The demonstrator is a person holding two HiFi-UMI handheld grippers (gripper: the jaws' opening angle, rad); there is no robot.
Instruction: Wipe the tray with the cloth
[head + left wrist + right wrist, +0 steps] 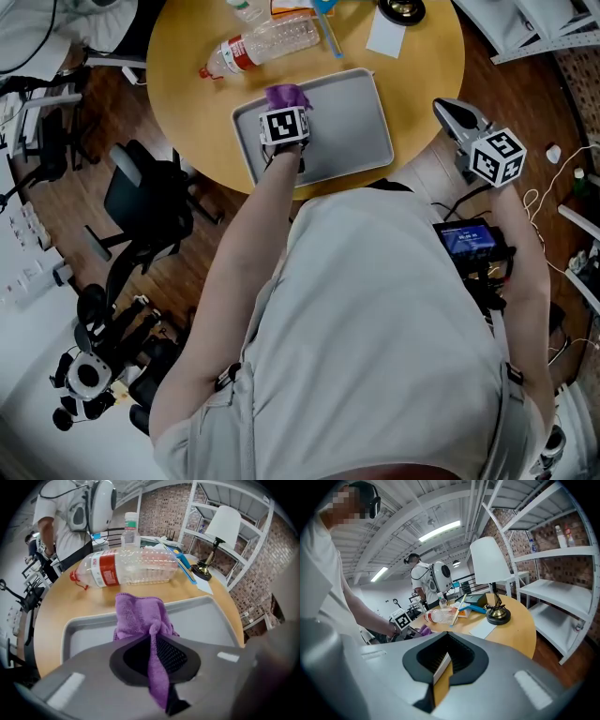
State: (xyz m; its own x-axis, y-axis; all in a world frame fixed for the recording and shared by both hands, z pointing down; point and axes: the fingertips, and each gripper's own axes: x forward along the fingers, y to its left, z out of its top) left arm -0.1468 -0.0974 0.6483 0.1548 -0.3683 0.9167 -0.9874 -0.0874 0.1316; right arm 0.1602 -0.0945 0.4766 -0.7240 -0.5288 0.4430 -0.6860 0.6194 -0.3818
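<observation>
The grey tray lies on a round wooden table. In the head view, a purple cloth sits bunched on the tray's far left part. My left gripper points steeply down and is shut on it. The left gripper view shows the cloth pinched in my left gripper, a strip of it trailing back through the seam, over the tray's floor. To the right of the tray, my right gripper hovers at the table's edge. Its jaws look shut with nothing in them.
A clear plastic bottle with a red cap lies just beyond the tray. A white paper, a blue-and-yellow item and a brass lamp base are at the table's far side. An office chair stands on the left.
</observation>
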